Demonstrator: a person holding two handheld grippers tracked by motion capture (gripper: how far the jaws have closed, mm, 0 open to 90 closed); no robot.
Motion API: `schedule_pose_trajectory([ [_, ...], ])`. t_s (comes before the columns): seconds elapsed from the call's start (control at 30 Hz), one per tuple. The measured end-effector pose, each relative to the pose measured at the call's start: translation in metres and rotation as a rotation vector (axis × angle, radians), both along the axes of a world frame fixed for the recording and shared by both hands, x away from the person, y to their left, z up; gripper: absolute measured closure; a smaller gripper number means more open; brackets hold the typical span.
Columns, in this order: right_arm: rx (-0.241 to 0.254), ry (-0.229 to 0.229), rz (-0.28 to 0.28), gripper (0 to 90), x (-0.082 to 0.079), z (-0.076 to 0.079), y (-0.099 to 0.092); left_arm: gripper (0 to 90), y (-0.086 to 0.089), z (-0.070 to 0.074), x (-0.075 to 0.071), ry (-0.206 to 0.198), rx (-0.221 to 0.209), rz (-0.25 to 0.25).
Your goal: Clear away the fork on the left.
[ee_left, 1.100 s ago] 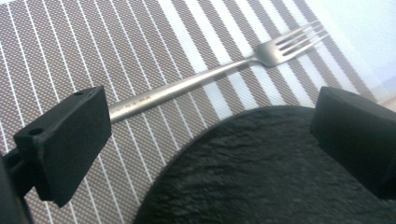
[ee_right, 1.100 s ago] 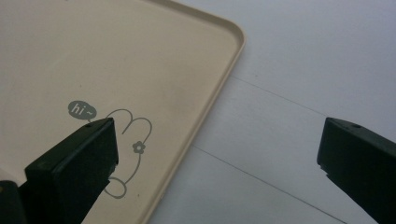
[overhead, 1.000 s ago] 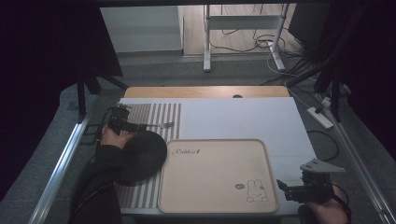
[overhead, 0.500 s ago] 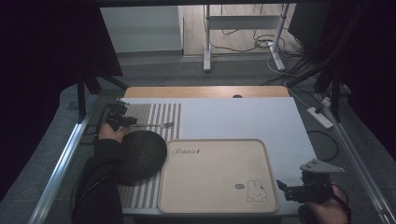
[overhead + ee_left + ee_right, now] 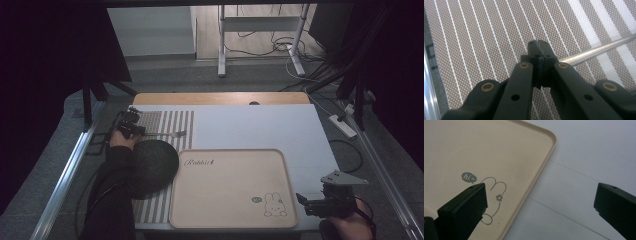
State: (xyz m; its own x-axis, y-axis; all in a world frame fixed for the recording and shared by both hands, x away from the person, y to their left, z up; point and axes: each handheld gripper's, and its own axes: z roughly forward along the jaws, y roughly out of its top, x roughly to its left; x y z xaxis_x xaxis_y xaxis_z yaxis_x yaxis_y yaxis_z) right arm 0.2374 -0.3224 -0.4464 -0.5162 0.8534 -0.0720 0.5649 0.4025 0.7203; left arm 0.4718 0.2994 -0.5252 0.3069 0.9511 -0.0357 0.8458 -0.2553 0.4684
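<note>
Fork [image 5: 167,134]: polished metal, its handle [image 5: 596,51] smooth and glossy. Striped placemat [image 5: 486,37]: woven mesh cloth, matt, finely textured. Round mat [image 5: 152,161]: dark, coarse weave. Tray [image 5: 499,152]: cream plastic, smooth, satin. Tabletop [image 5: 584,170]: white, matt. Left tool [image 5: 540,53]: black matt plastic with brass-coloured rivets.

Two hand-held grippers, one clamped, one spread

The left gripper [image 5: 539,53] has its jaws pressed together, far out at the left; the right gripper [image 5: 540,202], jaws wide apart, hangs near the person.
</note>
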Motion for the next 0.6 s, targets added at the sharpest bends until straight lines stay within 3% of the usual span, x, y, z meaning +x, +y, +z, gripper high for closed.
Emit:
schedule_pose_trajectory([
  [0.33,-0.014,-0.002,0.006,0.0,-0.001,0.0,0.001,89.2,-0.002,0.005,-0.017,0.073,0.009,-0.095],
  [0.6,-0.02,-0.002,0.014,0.0,-0.001,0.0,0.002,89.1,-0.004,0.007,-0.021,0.1,0.015,-0.117],
])
